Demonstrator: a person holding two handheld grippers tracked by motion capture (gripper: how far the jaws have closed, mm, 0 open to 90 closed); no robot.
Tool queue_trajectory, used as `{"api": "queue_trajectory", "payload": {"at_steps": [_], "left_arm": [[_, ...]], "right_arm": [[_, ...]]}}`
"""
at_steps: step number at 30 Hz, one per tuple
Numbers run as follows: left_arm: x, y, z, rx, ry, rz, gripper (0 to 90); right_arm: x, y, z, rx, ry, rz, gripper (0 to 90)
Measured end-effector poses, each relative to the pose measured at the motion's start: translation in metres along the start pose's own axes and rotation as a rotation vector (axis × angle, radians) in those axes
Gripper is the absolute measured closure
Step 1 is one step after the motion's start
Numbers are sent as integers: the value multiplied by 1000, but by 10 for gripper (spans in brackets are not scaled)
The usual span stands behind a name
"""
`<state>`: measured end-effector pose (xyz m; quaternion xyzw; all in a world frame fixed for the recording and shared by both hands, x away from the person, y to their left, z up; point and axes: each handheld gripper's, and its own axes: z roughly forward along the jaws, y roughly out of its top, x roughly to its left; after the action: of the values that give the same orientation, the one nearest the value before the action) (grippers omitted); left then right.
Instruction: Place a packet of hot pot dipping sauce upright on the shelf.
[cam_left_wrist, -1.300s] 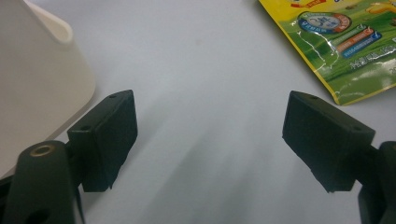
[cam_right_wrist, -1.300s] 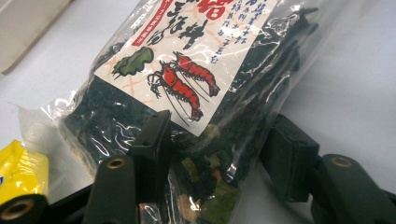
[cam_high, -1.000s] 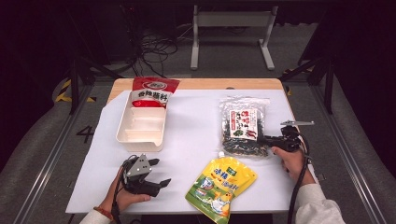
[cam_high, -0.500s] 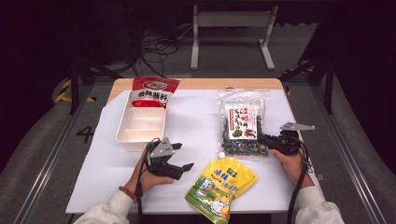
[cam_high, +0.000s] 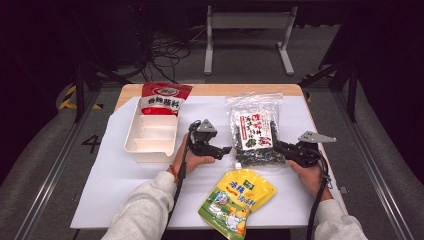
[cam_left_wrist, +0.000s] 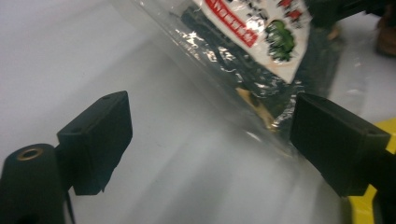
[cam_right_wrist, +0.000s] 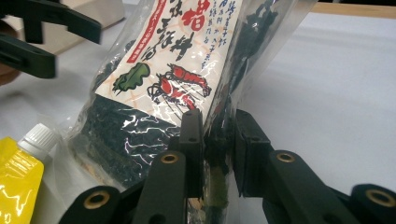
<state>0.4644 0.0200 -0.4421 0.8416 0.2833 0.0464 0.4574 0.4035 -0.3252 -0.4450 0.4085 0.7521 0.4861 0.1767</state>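
A clear bag of dark seaweed (cam_high: 254, 130) with a white label showing red shrimp lies right of the table's middle. My right gripper (cam_high: 278, 147) is shut on the bag's near right edge (cam_right_wrist: 217, 135); its jaws have just been closing on that edge. My left gripper (cam_high: 223, 149) points at the bag's near left corner from the left. Its jaws (cam_left_wrist: 215, 126) stand wide apart and have just been opening further, with only bare table between them and the bag (cam_left_wrist: 261, 42) just ahead. A yellow spouted pouch (cam_high: 237, 200) lies at the front.
A white divided tray (cam_high: 134, 136) stands left of centre, with a red sauce packet (cam_high: 164, 97) behind it. The pouch's white cap (cam_right_wrist: 39, 137) lies close to the bag's near end. A white sheet (cam_high: 115, 170) covers the wooden table.
The left hand has swept from the front left of the table up and right, to just beside the seaweed bag. The right hand has stayed at the bag's edge.
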Motion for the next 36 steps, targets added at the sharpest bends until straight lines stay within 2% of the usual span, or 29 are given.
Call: {"api": "queue_trajectory", "payload": {"at_steps": [1, 2, 3, 4, 5, 7, 8, 10, 11, 13, 15, 16, 17, 21, 22, 25, 27, 28, 29, 30, 31, 33, 36], "left_arm": [[2, 1, 4, -12, 7, -3, 129], [3, 2, 7, -5, 21, 1, 140], [4, 3, 13, 8, 20, -15, 141], [8, 3, 18, 10, -7, -48, 127], [10, 3, 21, 8, -27, -67, 130], [9, 4, 29, -1, -64, -96, 131], [9, 4, 29, -1, -64, -96, 138], [9, 7, 33, -4, -111, -102, 148], [8, 8, 34, -14, -126, -118, 149], [6, 11, 34, -29, -133, -92, 184], [2, 14, 33, -27, -129, -46, 192], [2, 15, 32, -48, -136, -32, 205], [2, 16, 30, -64, -144, -43, 220], [-2, 23, 21, -103, -133, -23, 269], [-2, 24, 16, -118, -119, -14, 302], [2, 26, 2, -183, -151, -25, 512], [3, 27, -2, -199, -164, -17, 600], [2, 28, -6, -218, -181, -8, 600], [1, 29, -10, -235, -198, -1, 649], [-2, 30, -18, -273, -236, 10, 726], [-4, 32, -21, -274, -227, 28, 748], [-8, 34, -26, -277, -248, 60, 767], [-13, 36, -30, -273, -238, 75, 777]], "right_arm": [[1, 0, 1, 1, -8, -10, 757], [3, 1, 1, -9, -12, -21, 758], [4, 1, 1, -20, -8, -25, 759], [5, 1, 1, -26, -3, -32, 759], [6, 2, 2, -21, -9, -46, 759], [7, 1, 3, -26, 0, -43, 759], [7, 1, 3, -26, 0, -43, 759], [6, -1, 5, -24, 7, -34, 759], [6, -1, 5, -25, 7, -39, 758], [7, 0, 6, -29, 16, -50, 759], [10, 1, 7, -22, 15, -64, 758], [12, 2, 9, -19, 3, -75, 756], [14, 3, 9, -20, 3, -83, 754], [23, 7, 12, -20, 9, -119, 744], [26, 8, 13, -16, 1, -135, 739], [29, 10, 14, -20, -23, -137, 726], [30, 11, 14, -21, -26, -133, 723], [31, 12, 14, -27, -28, -128, 718], [32, 13, 13, -32, -35, -129, 699], [34, 14, 12, -38, -44, -122, 651], [34, 15, 11, -39, -46, -121, 636], [35, 15, 9, -36, -46, -116, 619], [34, 16, 7, -36, -44, -100, 595]]}}
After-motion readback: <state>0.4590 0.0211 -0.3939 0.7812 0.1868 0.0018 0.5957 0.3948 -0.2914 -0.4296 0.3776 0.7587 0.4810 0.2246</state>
